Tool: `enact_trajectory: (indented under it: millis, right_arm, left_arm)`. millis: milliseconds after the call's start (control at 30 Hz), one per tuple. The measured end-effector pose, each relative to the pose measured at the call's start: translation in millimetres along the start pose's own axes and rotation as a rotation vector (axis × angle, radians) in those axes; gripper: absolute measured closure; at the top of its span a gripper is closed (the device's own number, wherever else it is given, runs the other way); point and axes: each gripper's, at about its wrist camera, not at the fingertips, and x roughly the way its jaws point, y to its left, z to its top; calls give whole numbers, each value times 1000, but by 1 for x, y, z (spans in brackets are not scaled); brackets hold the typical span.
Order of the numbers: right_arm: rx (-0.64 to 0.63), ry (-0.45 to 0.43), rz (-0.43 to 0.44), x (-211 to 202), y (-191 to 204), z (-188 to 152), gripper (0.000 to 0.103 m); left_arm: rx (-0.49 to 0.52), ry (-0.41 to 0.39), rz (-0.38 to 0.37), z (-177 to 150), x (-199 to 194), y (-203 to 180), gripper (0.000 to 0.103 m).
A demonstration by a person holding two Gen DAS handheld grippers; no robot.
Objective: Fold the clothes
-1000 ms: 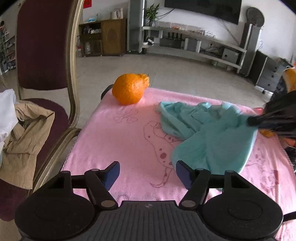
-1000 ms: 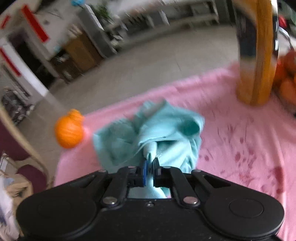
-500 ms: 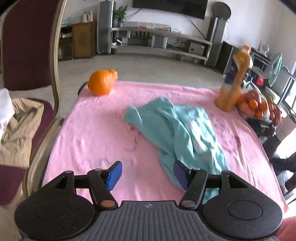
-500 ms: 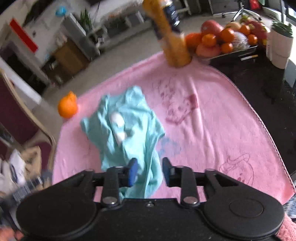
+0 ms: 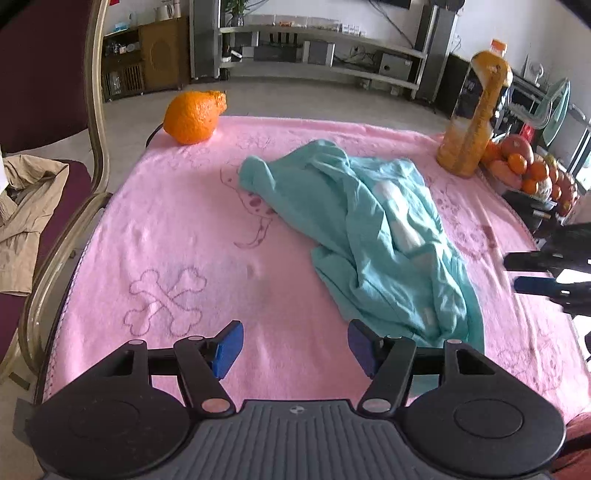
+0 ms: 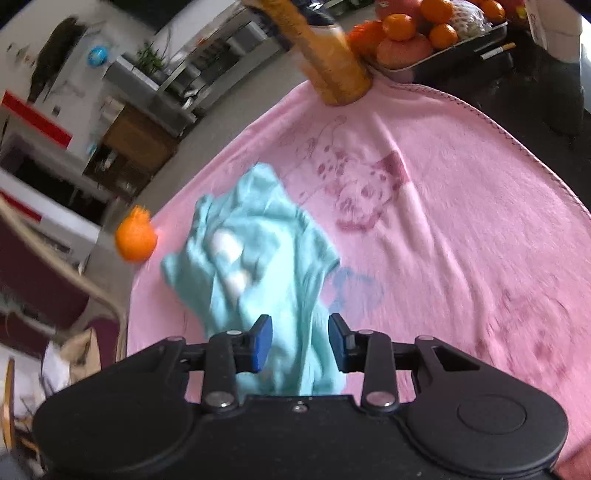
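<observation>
We look across a pale tiled floor toward a white far wall. Along that wall runs a long low grey shelf unit, with a wooden cabinet to its left and a potted plant on top. A tall dark speaker stands at the right end. Near left, a dark red chair with a gilt frame carries a beige garment. Daylight comes in from the right.
</observation>
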Motion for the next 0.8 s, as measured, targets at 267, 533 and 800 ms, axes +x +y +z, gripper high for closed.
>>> enact_trajectory:
  millis: [267, 533, 800]
  right_arm:
    - [96, 73, -55, 81, -5, 20, 69]
    - [-6, -1, -156, 85, 25, 28, 96]
    - [-389, -403, -99, -68, 191, 93, 96]
  left_arm:
    - [-25, -40, 3, 8, 2, 12, 40]
    - [-22, -61, -8, 11, -7, 15, 40]
    - [-88, -226, 16, 26, -63, 33, 41]
